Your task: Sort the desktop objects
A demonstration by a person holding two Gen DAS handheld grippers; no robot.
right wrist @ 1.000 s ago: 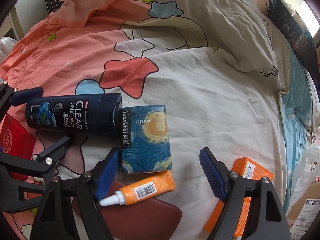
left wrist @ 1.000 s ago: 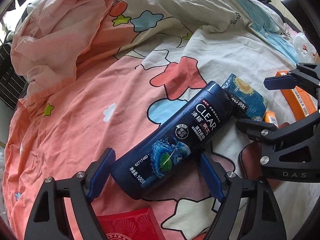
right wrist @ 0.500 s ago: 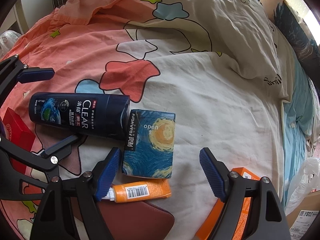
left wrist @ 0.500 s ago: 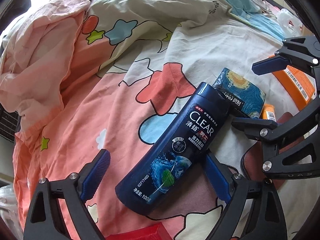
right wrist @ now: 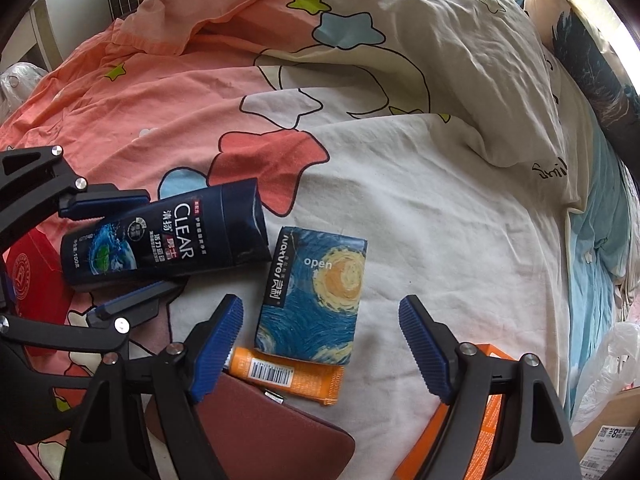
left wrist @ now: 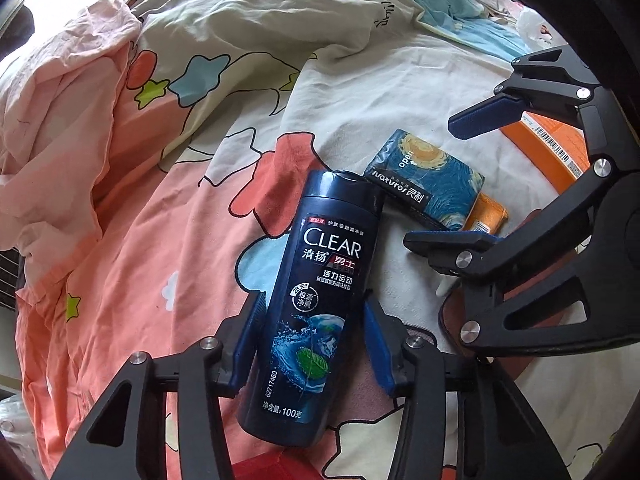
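A rumpled cotton bedsheet (right wrist: 420,216) with star prints fills both views. Mid-left of the right view, the glossy navy shampoo bottle (left wrist: 316,300) lies clamped in the left gripper (left wrist: 314,344). Right gripper (right wrist: 320,344) gapes wide over a rectangular swirl-printed tissue pack (right wrist: 316,296) and crimped orange tube (right wrist: 288,376).

Daylight is falling across a rumpled bed.
A cartoon-print duvet (right wrist: 400,168) is covering it, a blue sheet (right wrist: 592,240) showing alongside.
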